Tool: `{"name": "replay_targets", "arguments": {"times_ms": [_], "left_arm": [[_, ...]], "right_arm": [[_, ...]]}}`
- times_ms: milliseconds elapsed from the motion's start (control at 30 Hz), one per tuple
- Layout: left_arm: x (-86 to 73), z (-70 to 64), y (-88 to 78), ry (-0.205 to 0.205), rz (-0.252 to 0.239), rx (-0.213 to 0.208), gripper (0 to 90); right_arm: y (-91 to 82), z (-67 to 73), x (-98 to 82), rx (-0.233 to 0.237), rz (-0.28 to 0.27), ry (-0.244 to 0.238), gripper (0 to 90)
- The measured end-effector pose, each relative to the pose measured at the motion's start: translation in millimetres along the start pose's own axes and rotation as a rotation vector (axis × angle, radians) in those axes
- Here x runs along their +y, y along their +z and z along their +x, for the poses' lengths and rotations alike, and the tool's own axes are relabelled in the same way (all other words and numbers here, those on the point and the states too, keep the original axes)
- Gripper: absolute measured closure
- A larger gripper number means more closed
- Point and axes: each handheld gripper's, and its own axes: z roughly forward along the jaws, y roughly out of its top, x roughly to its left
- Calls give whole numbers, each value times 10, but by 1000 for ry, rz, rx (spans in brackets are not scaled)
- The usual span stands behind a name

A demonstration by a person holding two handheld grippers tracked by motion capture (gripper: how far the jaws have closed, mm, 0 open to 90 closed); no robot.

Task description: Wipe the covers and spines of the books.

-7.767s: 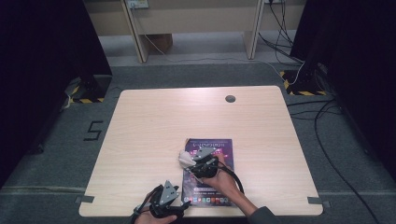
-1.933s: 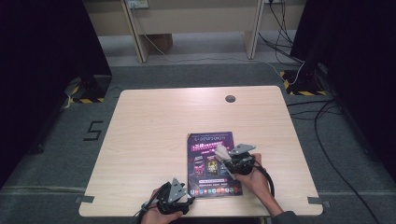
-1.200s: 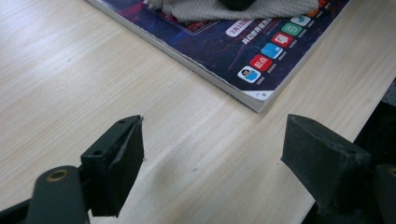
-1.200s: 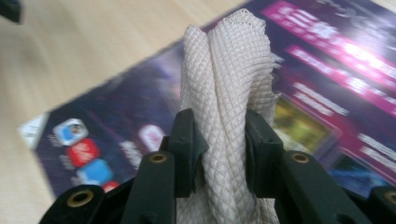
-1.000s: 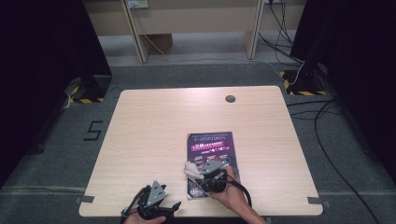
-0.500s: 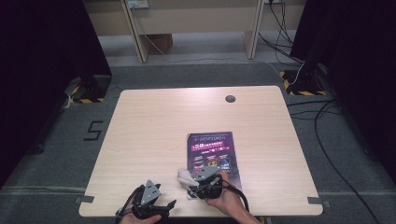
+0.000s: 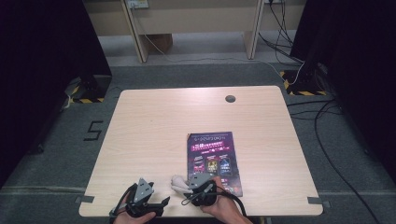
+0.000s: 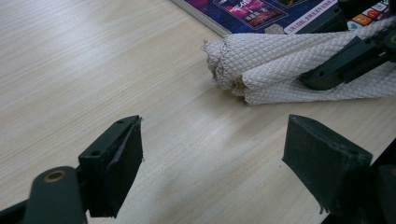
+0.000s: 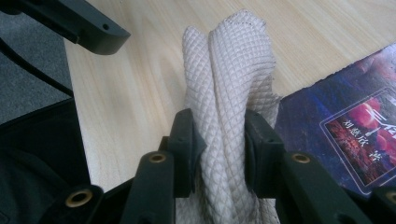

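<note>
A rolled cream waffle-weave cloth is pinched between the jaws of my right gripper, which is shut on it. In the high view that right gripper is near the table's front edge. The cloth sticks out to its left, just off the lower left corner of a purple booklet. My left gripper lies further left at the front edge. In the left gripper view its jaws stand wide apart over bare wood, and the cloth lies a short way beyond them, untouched.
The light wooden table has a round cable hole near its far edge. The booklet lies flat, right of centre. Cables run over the grey floor at the right. A "5" is marked on the floor at the left.
My right gripper has carried the cloth leftward and towards the front edge, off the booklet's lower part. The left gripper has stayed where it was, still open.
</note>
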Motion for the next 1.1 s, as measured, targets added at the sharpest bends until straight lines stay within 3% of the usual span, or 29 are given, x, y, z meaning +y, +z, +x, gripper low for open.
{"name": "replay_targets", "arguments": {"times_ms": [200, 333, 533, 600, 667, 733, 867, 1100], "left_arm": [[-2, 3, 5, -4, 2, -2, 194], [-11, 3, -14, -1, 4, -5, 194], [-10, 6, -5, -4, 6, -5, 195], [-16, 6, -14, -2, 7, -8, 196], [-17, 8, -18, -2, 6, -10, 202], [-17, 18, -11, -10, 5, -11, 202], [-24, 39, -21, -18, 6, -3, 202], [-23, 29, -11, -14, 6, -10, 202]], "right_arm": [[-13, -96, -15, 10, -4, 16, 680], [-77, -266, -69, -14, -3, 74, 680], [-235, -608, -207, -118, 6, 135, 680], [-278, -679, -249, -124, 3, 160, 679], [-280, -667, -251, -130, 5, 163, 658], [-270, -628, -235, -146, 15, 136, 655], [-244, -578, -213, -131, 12, 130, 655], [-151, -368, -135, -66, 6, 83, 641]]}}
